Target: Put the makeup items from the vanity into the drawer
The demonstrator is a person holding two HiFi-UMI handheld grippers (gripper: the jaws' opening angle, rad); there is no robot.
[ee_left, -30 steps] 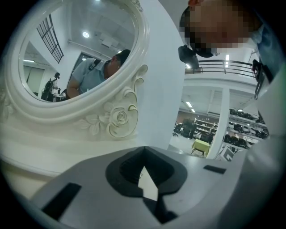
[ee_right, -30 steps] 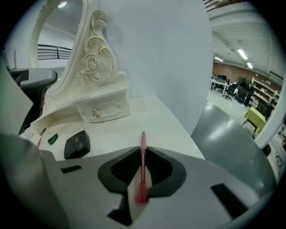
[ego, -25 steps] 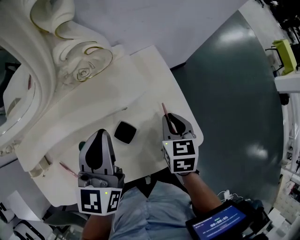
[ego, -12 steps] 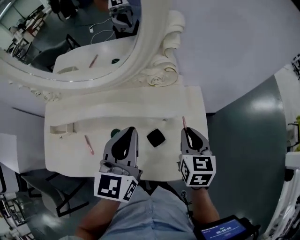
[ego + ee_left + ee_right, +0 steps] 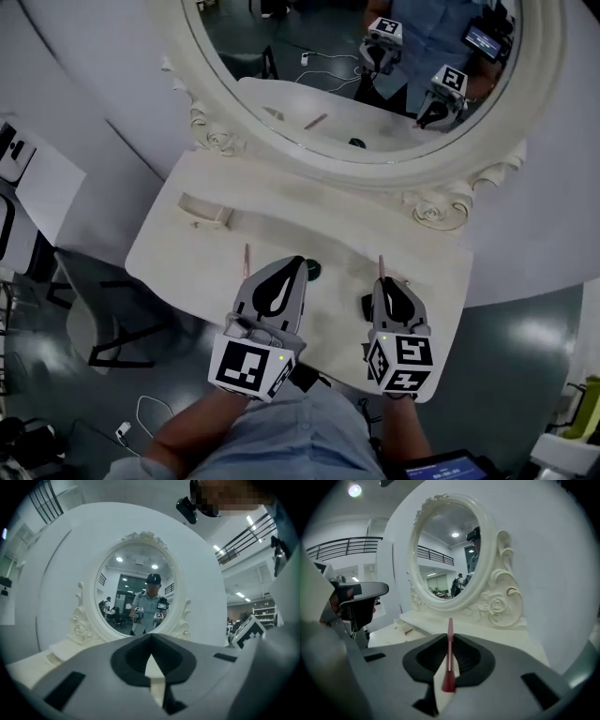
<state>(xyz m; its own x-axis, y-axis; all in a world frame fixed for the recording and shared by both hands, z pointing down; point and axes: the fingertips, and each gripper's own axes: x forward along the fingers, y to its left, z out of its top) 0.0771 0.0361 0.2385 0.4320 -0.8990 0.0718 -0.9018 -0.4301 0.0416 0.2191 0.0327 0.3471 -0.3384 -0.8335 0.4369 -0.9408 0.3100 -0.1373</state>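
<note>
Pink pencil point(image 5: 449, 656), pinched by the right gripper point(image 5: 383, 286), was best carried level to the far-left drawer point(image 5: 204, 210); the left gripper point(image 5: 293, 267) was closed on nothing.

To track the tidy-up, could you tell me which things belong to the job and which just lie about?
Job: held pink pencil; loose pink pencil; black compact; dark round item; vanity.
Lying about: chair; floor cable.
</note>
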